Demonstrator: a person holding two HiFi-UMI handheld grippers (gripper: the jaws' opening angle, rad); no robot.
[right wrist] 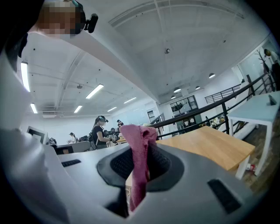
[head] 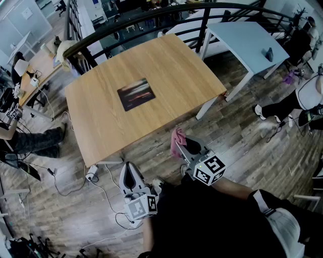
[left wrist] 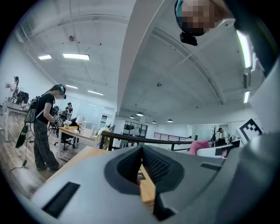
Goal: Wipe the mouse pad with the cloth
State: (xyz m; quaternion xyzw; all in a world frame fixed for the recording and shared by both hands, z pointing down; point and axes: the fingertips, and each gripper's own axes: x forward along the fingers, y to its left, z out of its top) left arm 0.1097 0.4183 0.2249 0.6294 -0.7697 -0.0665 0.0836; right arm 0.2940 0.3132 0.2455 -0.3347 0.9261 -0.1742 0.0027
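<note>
A dark mouse pad [head: 136, 93] with an orange streaked print lies flat near the middle of the wooden table [head: 171, 65]. My right gripper [head: 180, 145] hangs below the table's near edge, shut on a pink cloth [head: 177, 141] that bunches up out of the jaws [right wrist: 139, 151]. My left gripper [head: 130, 176] is lower and further left, over the floor, with its jaws shut and nothing between them [left wrist: 141, 168]. A sliver of the mouse pad [left wrist: 140, 177] shows beyond the left gripper's jaws. Both grippers are well short of the mouse pad.
A black railing [head: 151, 15] curves behind the wooden table. A white table [head: 247, 43] stands at the back right. Cables and a power strip [head: 92, 175] lie on the wood floor by the table's near left leg. People sit and stand at both sides.
</note>
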